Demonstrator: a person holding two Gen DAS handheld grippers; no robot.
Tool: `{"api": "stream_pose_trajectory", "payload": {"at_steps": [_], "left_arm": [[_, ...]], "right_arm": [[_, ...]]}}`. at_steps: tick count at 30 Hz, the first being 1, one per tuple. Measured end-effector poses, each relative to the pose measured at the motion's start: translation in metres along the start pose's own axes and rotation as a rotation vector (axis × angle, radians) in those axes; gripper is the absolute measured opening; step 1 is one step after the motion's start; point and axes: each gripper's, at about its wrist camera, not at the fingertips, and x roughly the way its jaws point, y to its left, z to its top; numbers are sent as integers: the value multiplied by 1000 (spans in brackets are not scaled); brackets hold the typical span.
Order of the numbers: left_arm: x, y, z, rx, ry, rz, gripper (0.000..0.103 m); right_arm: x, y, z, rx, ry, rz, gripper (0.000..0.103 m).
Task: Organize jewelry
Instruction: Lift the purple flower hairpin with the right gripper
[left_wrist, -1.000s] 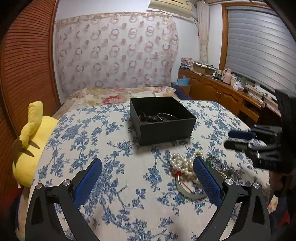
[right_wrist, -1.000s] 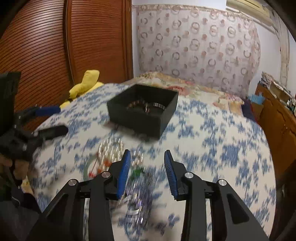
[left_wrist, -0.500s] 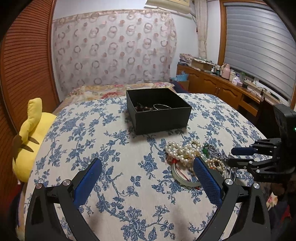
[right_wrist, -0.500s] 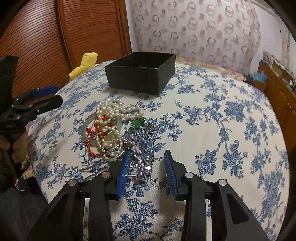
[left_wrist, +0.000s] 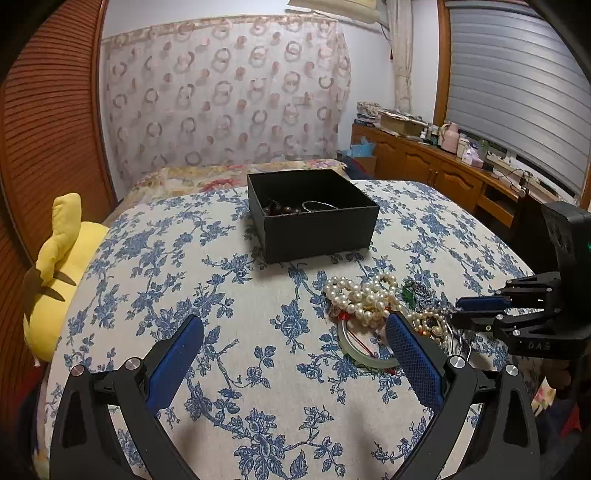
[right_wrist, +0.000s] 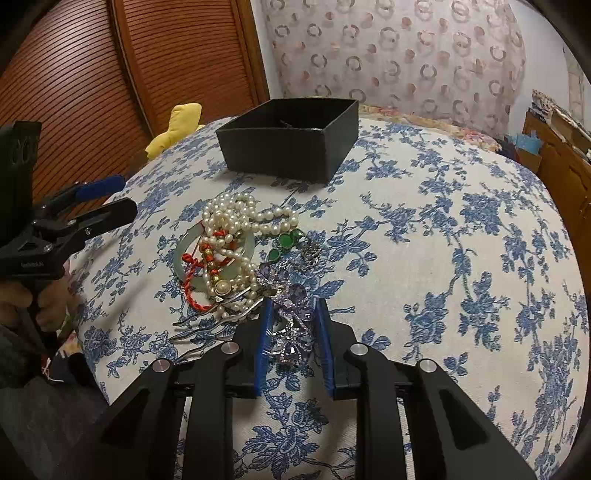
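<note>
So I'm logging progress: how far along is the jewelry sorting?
Early. The black square box holds only dark beads and a silver bangle. The right hand-held gripper straddles the purple crystal flower brooch, not yet lifted. The white pearl necklace pile remains.

Ring-patterned curtain, louvred wooden doors, wooden cabinets, grey window blind

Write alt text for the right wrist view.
The right tongs straddle a purple crystal flower brooch at the near edge of a jewelry pile with a white pearl necklace on a blue floral bedspread; an open black box sits behind.
</note>
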Motion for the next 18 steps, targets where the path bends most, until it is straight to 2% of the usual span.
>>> {"api": "stream_pose_trajectory", "payload": {"at_steps": [12,18], "left_arm": [[5,-3,-4,1,22,-4,95],[8,-5,-5,6,38,-15,95]], "right_arm": [[-26,-9,8,-45,-151,-209,23],[-29,-18,13,-45,-171,-279,23]]}}
